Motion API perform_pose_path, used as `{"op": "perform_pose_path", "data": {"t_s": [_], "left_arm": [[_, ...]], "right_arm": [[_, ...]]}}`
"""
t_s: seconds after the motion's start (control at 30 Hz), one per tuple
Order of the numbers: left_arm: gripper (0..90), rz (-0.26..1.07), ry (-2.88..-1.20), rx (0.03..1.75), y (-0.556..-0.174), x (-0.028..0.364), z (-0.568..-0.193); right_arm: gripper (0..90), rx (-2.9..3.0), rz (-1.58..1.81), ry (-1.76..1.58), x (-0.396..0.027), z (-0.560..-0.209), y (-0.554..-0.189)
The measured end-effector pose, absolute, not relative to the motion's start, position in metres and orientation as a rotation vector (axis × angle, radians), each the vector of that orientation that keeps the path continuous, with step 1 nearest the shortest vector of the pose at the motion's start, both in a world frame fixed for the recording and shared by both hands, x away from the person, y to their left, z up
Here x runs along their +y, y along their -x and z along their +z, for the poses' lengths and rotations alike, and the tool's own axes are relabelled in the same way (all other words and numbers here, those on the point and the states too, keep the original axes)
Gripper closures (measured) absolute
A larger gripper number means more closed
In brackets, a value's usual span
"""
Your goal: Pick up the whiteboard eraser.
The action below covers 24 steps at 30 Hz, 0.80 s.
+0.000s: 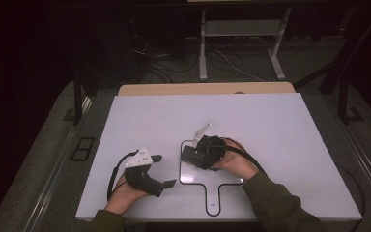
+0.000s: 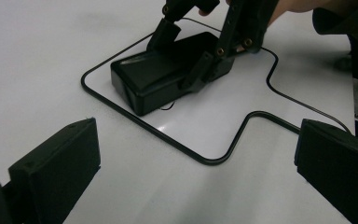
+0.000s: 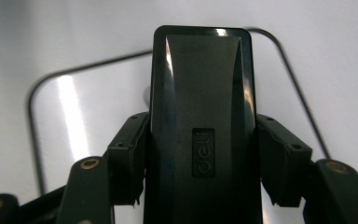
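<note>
A: The black deli case (image 3: 200,126) — where does it sit?

B: Inside the black paddle-shaped outline (image 1: 212,205) drawn on the white bench (image 1: 280,145), lying flat near the outline's far left corner (seen from above). The right tongs (image 1: 189,153) are clamped on its two long sides, a pad against each flank about midway along.

A: How will it handle?

B: My guess: a rigid plastic shell, light, with glossy bevelled edges that could slip if pinched near the top. The straight side walls are the place to hold it, low down, as it is held now.

A: And the other hand?

B: The left tongs (image 1: 164,170) hover just left of the outline, jaws spread wide with nothing between them (the case lies well ahead of them).
</note>
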State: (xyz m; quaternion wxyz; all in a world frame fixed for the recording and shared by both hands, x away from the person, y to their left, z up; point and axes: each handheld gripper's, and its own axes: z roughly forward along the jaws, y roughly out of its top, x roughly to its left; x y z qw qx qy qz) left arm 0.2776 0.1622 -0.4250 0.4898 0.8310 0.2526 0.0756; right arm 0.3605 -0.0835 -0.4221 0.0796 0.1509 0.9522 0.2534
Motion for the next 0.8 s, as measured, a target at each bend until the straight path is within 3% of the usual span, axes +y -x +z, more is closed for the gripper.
{"op": "perform_pose_path", "data": {"t_s": [0.53, 0.8], "left_arm": [[0.0, 0.185, -2.016, 0.618, -0.277, 0.163, -0.425], [0.0, 0.183, -2.014, 0.616, -0.277, 0.163, -0.425]], "right_arm": [[38.7, 2.805, 0.74, -0.566, -0.097, -0.423, -0.382], [38.7, 2.846, 0.723, -0.437, -0.074, -0.421, -0.365]]}}
